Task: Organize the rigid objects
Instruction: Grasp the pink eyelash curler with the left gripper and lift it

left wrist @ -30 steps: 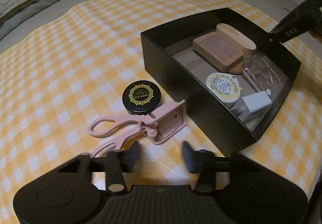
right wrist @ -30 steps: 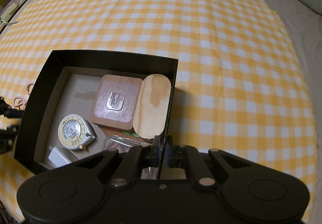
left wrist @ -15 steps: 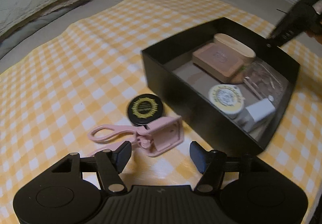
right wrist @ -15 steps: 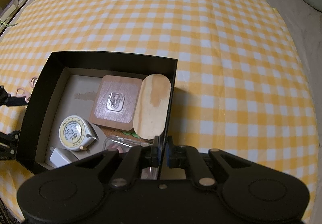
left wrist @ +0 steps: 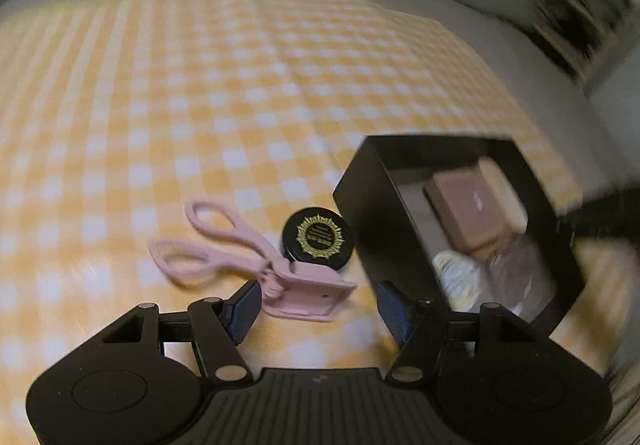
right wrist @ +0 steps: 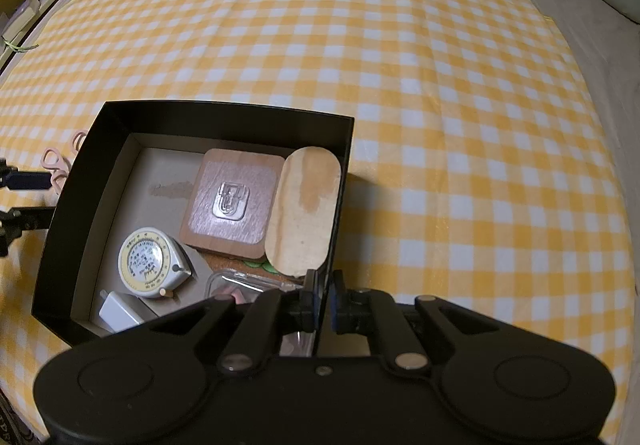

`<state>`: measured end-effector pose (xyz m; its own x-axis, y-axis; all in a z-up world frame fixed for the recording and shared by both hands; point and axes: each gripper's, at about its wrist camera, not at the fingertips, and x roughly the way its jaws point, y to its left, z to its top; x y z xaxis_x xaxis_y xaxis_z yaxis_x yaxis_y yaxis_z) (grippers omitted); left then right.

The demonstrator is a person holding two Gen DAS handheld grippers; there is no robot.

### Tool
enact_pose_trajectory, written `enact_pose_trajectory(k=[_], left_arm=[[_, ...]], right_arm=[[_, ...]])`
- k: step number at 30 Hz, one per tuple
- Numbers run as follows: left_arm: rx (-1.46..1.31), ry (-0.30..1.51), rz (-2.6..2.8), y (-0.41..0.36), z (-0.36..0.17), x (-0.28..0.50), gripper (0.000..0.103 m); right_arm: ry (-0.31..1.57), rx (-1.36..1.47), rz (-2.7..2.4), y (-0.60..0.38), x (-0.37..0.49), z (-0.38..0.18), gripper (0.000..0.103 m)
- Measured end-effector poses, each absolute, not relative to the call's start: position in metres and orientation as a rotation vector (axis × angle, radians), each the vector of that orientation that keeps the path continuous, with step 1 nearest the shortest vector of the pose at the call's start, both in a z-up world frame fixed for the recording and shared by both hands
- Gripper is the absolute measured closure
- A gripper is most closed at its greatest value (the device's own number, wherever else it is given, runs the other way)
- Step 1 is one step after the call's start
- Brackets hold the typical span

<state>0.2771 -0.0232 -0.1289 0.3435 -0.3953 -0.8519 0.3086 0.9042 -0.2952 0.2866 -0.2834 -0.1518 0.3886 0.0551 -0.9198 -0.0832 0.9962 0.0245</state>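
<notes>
Left gripper (left wrist: pixel 316 305) swung, fingers spread wider over blurred, seemingly pink curler (left wrist: pixel 256 265); right gripper (right wrist: pixel 325 299) pinches box wall (right wrist: pixel 338 205).

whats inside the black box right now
In the black box: a round tape measure, a white adapter, a square wooden block, an oval wooden piece and a clear case, which the right gripper partly covers.

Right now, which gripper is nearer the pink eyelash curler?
Left. Left gripper hangs open right over the pink eyelash curler; right gripper is clamped on the black box wall.
</notes>
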Motion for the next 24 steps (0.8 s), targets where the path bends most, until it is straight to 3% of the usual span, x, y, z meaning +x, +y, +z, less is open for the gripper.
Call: enact_pose_trajectory(k=[5,12,15,24], left_arm=[[-0.251,1.173,-0.327,-0.018,-0.138,0.283,0.038],[-0.228,1.134,-0.264,-0.022,-0.146,0.290,0.041],[-0.189,1.126,-0.280,-0.026,-0.147,0.292,0.055],[-0.153,1.130,-0.299,-0.026,-0.142,0.293,0.057]], right_arm=[[1.167,-0.028,0.090,-0.283,0.286,-0.152,0.097],[1.168,-0.029,0.090,-0.283,0.286,-0.152,0.097],[1.168,-0.031,0.091,-0.282,0.286,-0.152,0.097],[1.168,-0.030,0.089,-0.283,0.286,-0.152,0.097]])
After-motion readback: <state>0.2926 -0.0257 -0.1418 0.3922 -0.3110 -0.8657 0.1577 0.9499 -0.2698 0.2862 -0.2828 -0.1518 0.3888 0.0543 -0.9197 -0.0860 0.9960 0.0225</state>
